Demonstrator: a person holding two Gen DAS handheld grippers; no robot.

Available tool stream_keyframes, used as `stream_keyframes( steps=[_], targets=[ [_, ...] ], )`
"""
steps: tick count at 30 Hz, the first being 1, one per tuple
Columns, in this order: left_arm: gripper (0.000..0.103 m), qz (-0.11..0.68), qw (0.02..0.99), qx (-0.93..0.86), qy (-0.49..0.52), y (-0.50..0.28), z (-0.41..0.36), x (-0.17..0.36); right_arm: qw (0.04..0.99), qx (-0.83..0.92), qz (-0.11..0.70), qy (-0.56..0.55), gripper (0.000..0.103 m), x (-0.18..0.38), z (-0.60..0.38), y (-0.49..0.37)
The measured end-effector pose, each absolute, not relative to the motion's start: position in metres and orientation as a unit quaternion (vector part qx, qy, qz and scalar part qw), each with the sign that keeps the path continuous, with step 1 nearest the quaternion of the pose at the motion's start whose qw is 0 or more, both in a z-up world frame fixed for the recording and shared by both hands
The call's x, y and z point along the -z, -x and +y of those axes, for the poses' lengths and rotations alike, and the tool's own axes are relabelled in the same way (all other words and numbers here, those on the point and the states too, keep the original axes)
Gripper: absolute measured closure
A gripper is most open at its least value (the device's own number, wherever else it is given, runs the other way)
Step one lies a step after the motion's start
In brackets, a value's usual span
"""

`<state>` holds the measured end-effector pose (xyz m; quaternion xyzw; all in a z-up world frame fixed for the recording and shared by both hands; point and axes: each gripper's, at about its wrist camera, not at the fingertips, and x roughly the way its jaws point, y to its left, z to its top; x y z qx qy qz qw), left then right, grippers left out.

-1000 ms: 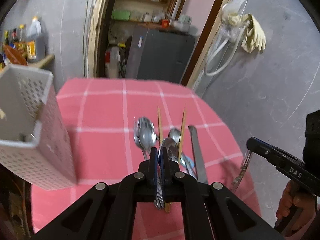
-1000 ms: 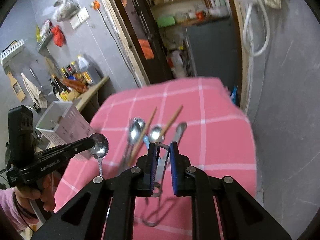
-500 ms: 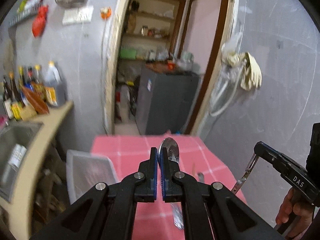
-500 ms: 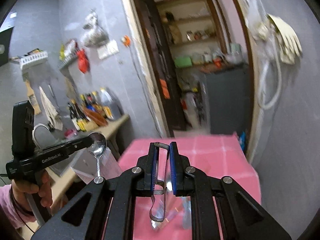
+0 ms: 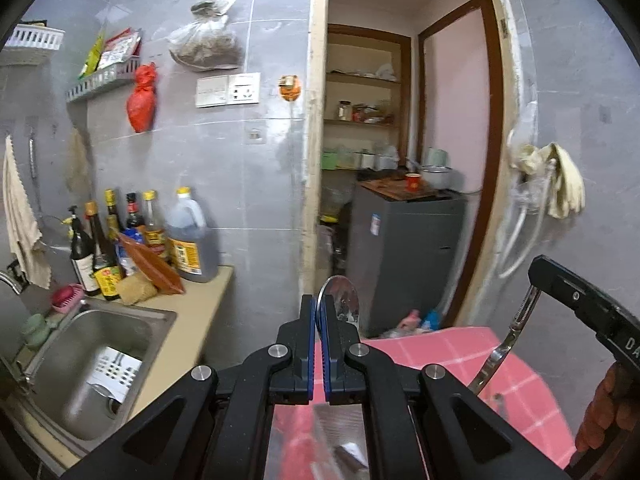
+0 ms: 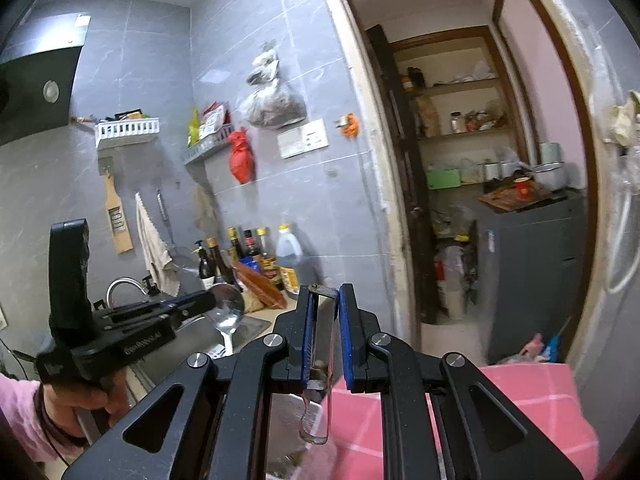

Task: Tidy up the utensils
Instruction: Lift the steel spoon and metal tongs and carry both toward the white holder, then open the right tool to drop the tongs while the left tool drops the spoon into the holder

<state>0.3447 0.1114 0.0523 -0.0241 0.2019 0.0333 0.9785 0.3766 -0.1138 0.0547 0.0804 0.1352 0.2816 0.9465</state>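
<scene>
Got my left gripper (image 5: 319, 312) clamped on a spoon (image 5: 340, 300), bowl sticking up past the fingers. Right gripper (image 6: 324, 316) is pinching a metal peeler (image 6: 320, 344), handle hanging down below. Both are up in the air, above the pink table (image 5: 452, 344) edge, sink (image 5: 96, 344) off to the left.
</scene>
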Motion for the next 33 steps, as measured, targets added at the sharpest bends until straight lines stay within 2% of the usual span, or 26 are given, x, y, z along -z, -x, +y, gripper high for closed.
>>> stream_keyframes(
  steps=[7,18,27,28,31,33],
  targets=[
    [0.100,0.207,0.976,-0.066,-0.007,-0.360,0.116,-0.013,0.935,-0.306,0.165,-0.073,0.092,-0.015,-0.078,-0.399],
    [0.100,0.209,0.974,-0.072,-0.050,-0.362,0.109,0.016,0.923,-0.308,0.221,-0.073,0.092,0.034,-0.067,-0.410],
    [0.096,0.243,0.970,-0.020,0.020,-0.355,0.121,0.025,0.912,-0.320,0.247,-0.074,0.090,0.048,-0.070,-0.404],
    [0.096,0.246,0.969,-0.013,0.034,-0.354,0.123,0.025,0.911,-0.320,0.248,-0.074,0.088,0.049,-0.070,-0.403],
    [0.096,0.249,0.967,-0.006,0.055,-0.352,0.127,0.028,0.910,-0.322,0.248,-0.083,0.072,0.050,-0.073,-0.401],
    [0.095,0.249,0.967,-0.006,0.060,-0.350,0.127,0.028,0.911,-0.321,0.245,-0.087,0.069,0.048,-0.077,-0.397]
  ],
)
